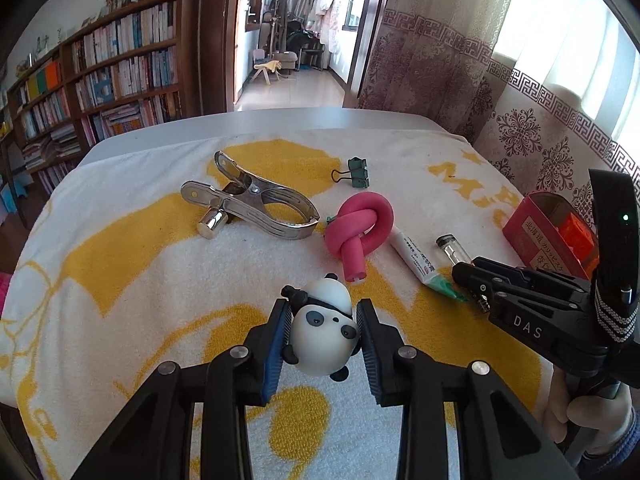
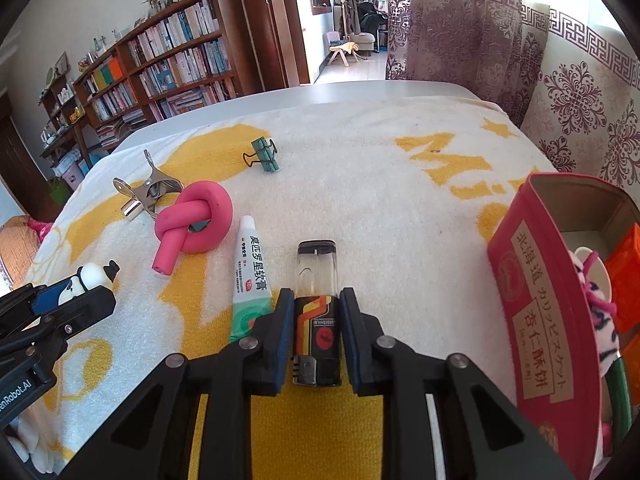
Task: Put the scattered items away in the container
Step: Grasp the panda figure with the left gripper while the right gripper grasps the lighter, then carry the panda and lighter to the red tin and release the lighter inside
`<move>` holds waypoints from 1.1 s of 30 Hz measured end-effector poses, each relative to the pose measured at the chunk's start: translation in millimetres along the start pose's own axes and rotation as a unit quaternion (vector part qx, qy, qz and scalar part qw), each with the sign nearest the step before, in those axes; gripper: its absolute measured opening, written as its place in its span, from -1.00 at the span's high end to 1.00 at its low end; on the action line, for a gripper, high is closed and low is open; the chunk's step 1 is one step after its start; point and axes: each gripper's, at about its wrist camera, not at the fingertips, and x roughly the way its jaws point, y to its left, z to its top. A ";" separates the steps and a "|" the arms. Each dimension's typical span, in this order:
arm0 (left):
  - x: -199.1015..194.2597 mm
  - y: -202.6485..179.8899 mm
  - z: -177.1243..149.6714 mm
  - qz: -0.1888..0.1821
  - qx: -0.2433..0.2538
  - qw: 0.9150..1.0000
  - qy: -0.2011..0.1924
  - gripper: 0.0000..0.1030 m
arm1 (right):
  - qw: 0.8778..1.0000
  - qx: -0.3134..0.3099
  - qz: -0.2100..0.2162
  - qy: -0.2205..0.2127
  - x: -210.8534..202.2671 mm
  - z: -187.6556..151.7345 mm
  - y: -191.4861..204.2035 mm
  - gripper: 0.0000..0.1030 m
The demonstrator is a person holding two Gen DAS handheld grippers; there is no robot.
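Observation:
My left gripper (image 1: 322, 312) is shut on a white and black panda figure (image 1: 322, 330), held just over the towel; the panda also shows in the right wrist view (image 2: 90, 278). My right gripper (image 2: 314, 300) is shut on a black and clear lighter (image 2: 318, 312), which lies on the towel; the lighter also shows in the left wrist view (image 1: 454, 250). The red tin container (image 2: 536, 304) stands open at the right with several items inside. On the towel lie a knotted pink foam roller (image 1: 358, 226), an ointment tube (image 2: 252, 276), a steel spring clamp (image 1: 256, 204) and a green binder clip (image 1: 356, 172).
A white and yellow towel (image 1: 120, 280) covers the grey table (image 1: 280, 118). A patterned curtain (image 1: 520, 100) hangs close behind the table at the right. A bookshelf (image 1: 100, 80) stands far left. The right gripper's body (image 1: 532, 308) reaches in from the right in the left wrist view.

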 end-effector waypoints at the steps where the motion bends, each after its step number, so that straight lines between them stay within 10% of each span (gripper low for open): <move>1: -2.7 -0.5 0.7 -0.002 0.000 1.000 -0.003 0.31 | 1.000 0.002 0.004 -0.005 -3.1 0.2 0.5 0.51; 33: -19.3 -45.3 1.6 -0.032 0.017 0.999 -0.014 0.31 | 0.989 0.086 0.038 -0.115 -79.2 9.7 -41.1 0.51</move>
